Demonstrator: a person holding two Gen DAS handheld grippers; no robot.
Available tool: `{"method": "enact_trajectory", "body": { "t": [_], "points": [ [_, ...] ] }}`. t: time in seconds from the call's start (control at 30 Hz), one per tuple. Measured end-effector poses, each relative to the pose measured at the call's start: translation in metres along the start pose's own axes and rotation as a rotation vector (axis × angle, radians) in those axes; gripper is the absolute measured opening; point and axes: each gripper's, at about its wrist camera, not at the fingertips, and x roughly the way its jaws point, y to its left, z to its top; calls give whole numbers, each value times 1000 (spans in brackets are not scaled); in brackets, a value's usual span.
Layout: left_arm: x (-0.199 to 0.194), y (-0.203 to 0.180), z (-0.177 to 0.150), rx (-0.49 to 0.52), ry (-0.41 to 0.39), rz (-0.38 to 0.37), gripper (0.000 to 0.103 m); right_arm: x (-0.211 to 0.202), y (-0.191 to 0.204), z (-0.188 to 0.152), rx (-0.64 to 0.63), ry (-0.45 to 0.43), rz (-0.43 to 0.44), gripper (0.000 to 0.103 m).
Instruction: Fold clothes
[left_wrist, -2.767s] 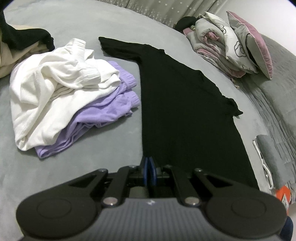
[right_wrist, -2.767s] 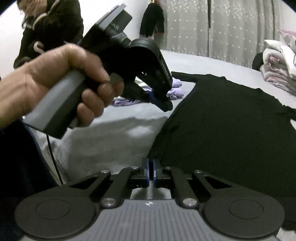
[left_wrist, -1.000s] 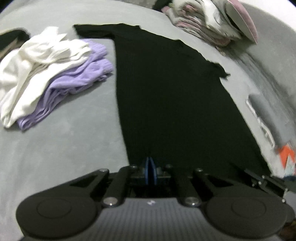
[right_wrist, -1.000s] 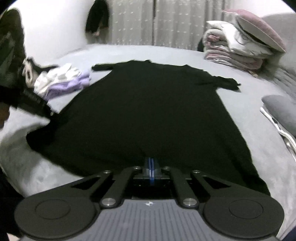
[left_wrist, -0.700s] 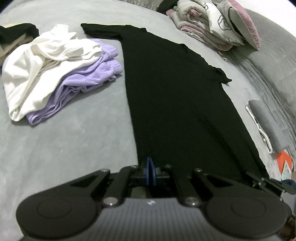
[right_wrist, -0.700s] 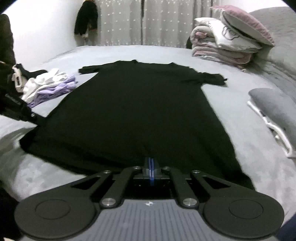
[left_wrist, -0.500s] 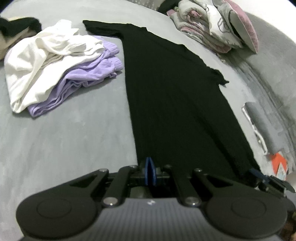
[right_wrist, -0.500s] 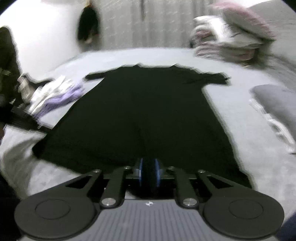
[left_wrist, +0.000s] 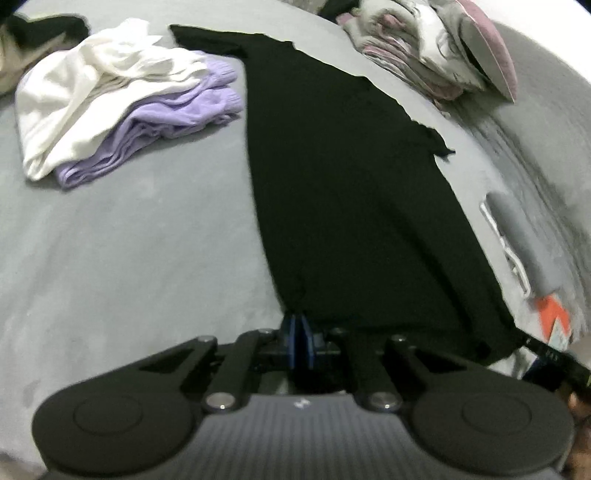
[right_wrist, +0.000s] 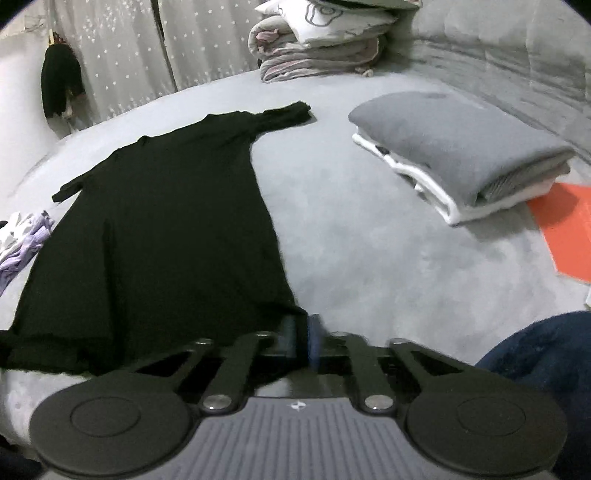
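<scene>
Left gripper (left_wrist: 298, 334) fingers closed on the near-left hem corner of the black dress (left_wrist: 343, 177); right gripper (right_wrist: 301, 338) fingers pinch the near-right hem corner. Dress lies flat on the grey bed (left_wrist: 140, 236), neckline far. To fold well: lift both corners evenly, keep hem taut, carry it toward the shoulders, align edges. Far left: white and purple pile (left_wrist: 122, 99); far right: folded grey stack (right_wrist: 458, 147).

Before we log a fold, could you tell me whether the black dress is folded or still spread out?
Spread out. The black dress lies flat in one layer on the grey bed, both short sleeves out to the sides.
</scene>
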Motion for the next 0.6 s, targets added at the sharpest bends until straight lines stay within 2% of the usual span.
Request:
{"method": "enact_trajectory", "body": {
  "t": [0.2, 0.27, 0.43, 0.5, 0.6],
  "points": [
    [-30, 13, -2, -59, -76, -93, 5, -36, -11, 16, 28, -95, 1, 5],
    [-33, 14, -4, -51, -80, -71, 5, -41, -15, 19, 22, -95, -14, 5],
    [-35, 15, -11, 3, -69, 18, 5, -21, -9, 6, -29, 2, -54, 5],
    [-34, 15, -14, 32, -57, 67, 5, -19, -3, 2, -47, -3, -67, 5],
    [-36, 14, -19, 56, -54, 77, 5, -32, -2, 3, -36, -55, -69, 5]
  ]
}}
